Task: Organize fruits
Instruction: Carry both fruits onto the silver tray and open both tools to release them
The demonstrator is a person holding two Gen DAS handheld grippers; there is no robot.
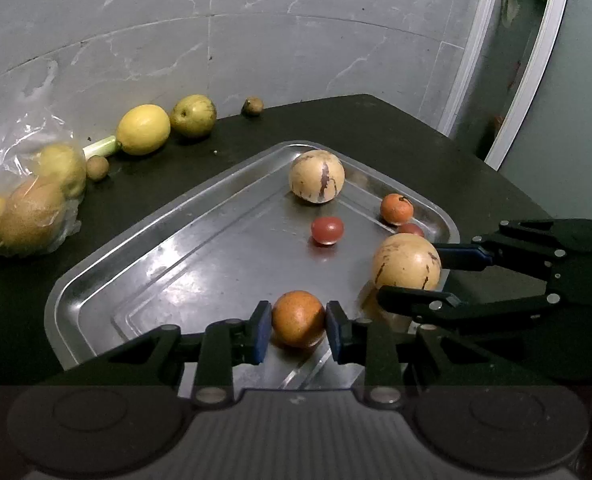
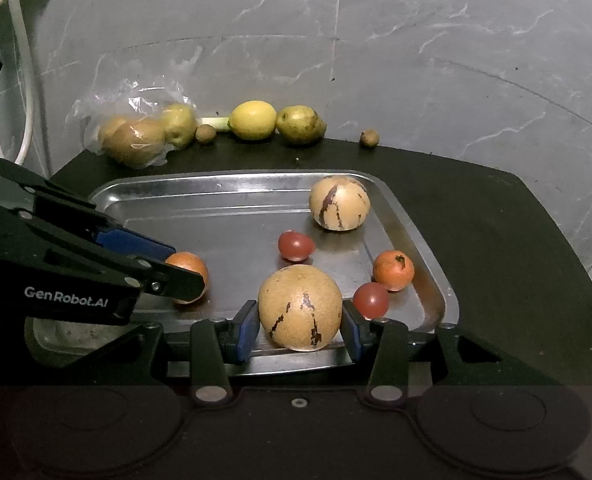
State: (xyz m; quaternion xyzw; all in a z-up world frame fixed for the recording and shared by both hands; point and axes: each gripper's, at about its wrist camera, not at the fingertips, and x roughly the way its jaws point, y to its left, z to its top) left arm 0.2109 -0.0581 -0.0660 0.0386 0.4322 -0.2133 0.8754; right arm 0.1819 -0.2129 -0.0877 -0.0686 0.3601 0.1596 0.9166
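— From where you stand, what has each one got?

— The left gripper (image 1: 298,322) has its blue pads pressed on either side of a small orange fruit (image 1: 298,319) at the near edge of the steel tray (image 1: 136,264). The right gripper (image 2: 301,330) is clamped on a big tan melon with dark streaks (image 2: 300,307), also inside the tray, near its front rim.

— Does one camera catch something the other misses?

— The right wrist view shows the "GenRobot.AI" lettering on the left gripper's side, and a white cable (image 2: 22,60) hanging at the far left. The left wrist view shows a white door frame (image 1: 536,60) off to the right instead.

— What else lies in the tray?

— A second streaked melon (image 1: 316,176) toward the far corner, a tangerine (image 1: 396,209), and a cherry tomato (image 1: 327,230) in the middle. Another tomato (image 2: 371,299) sits just beside the right finger; in the left view the held melon hides most of it.

— And outside the tray?

— Along the wall on the black table (image 1: 376,128): a plastic bag of pears (image 1: 28,200), a lemon (image 1: 143,129), a loose pear (image 1: 193,115), and two small brown fruits (image 1: 97,167), well apart.
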